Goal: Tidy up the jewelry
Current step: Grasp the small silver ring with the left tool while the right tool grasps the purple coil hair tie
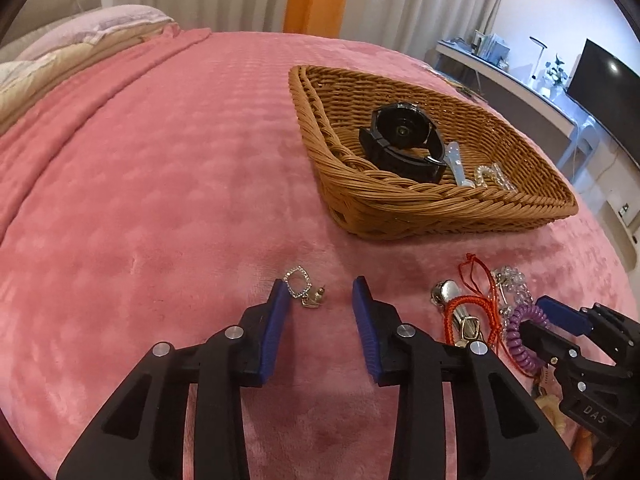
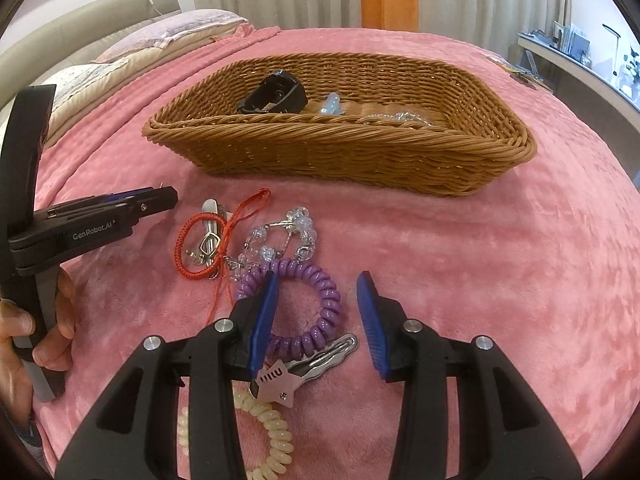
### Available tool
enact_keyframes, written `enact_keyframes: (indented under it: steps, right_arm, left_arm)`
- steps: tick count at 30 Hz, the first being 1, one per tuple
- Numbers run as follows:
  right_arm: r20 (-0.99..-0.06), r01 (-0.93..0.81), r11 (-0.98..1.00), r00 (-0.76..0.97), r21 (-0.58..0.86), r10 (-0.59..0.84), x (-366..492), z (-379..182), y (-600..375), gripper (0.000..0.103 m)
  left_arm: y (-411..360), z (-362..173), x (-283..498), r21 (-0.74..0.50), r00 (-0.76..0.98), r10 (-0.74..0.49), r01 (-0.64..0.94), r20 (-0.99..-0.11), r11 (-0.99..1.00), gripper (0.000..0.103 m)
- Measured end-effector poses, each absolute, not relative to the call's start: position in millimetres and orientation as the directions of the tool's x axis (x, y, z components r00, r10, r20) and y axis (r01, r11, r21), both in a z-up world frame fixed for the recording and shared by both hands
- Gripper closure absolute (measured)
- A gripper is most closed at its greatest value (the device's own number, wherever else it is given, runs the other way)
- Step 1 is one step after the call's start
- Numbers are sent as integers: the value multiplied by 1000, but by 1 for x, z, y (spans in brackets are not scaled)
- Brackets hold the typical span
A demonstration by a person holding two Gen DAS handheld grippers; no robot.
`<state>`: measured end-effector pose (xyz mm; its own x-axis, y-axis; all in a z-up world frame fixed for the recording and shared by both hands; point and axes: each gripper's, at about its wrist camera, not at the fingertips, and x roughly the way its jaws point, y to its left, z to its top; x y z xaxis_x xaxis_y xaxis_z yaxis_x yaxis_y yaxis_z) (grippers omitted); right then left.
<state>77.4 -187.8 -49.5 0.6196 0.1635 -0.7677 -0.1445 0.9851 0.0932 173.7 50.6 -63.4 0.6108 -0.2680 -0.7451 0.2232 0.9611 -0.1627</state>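
On the pink blanket [image 1: 160, 200] sits a brown wicker basket [image 1: 400, 204]. Inside it lie a black watch [image 1: 404, 140], a pale blue clip [image 1: 456, 160] and a clear bead piece [image 1: 494, 176].

The left gripper [image 1: 322, 292] is low over the blanket with its jaws apart and nothing pressed between the blue pads. A small gem-set earring [image 1: 300, 290] lies just inside the left-hand pad; contact cannot be confirmed. Seen from the right wrist camera, this gripper's side reads "GenRobot.AI", and a hand [image 2: 48, 320] grips its handle.

The right gripper [image 2: 316, 288] also has its jaws apart, gripping nothing. Its left-hand pad stands over a purple coil bracelet [image 2: 320, 300] lying on the blanket. Near the pad's base is a pink star tag [image 2: 280, 386] printed "miu", beside a silver hair clip [image 2: 332, 354] and a cream coil bracelet [image 2: 276, 440]. The right gripper's body, seen from the left wrist camera, shows the letters "DAS".

Between the 2 grippers lie a red cord bracelet [image 2: 192, 248], a silver clip [image 2: 210, 210] and a clear bead bracelet [image 2: 296, 224], all outside the basket.
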Motion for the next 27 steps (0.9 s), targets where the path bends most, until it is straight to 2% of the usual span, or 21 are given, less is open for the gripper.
enact_keyframes:
  steps: [2,4,6,13,19,20,22,23,24,27]
  right_arm:
    - [-769,-144,986,619,87,158,78,-51,-186,65]
    - [-770,-145,986,620,79,153,78,-51,-185,65]
    - [-769,-145,986,620,84,157,78,-51,-185,65]
    - [-754,-149,980,627,132,197,75,-49,-193,65]
    - [-765,-160,983,620,93,173,76,-51,-186,65]
    - [-766,-156,984,621,88,167,77,-51,-186,66]
    - [-766,-143,986,624,80,153,76,-52,-185,78]
    - [-765,-143,986,625,83,155,76,-52,-185,88]
    - [-763,-145,986,628,81,155,75,-52,-184,92]
    - [-746,-151,986,649,63,147,71,-48,-183,93]
  left_arm:
    - [47,-64,178,-147,608,-255,222,-752,964,70]
    - [45,-65,181,-132,608,-241,218,-756,967,75]
    - [46,-66,183,-130,607,-233,209,-760,969,90]
    - [49,-65,177,-143,620,-248,215,-744,966,92]
    - [52,-63,172,-166,631,-273,224,-726,960,92]
    - [51,-62,171,-163,633,-275,230,-724,959,92]
    - [49,-61,169,-154,638,-275,240,-719,959,92]
    - [47,-60,168,-149,641,-274,242,-717,959,92]
    - [46,-59,166,-144,646,-272,244,-714,959,92]
    - [44,-54,158,-134,663,-268,247,-699,960,92]
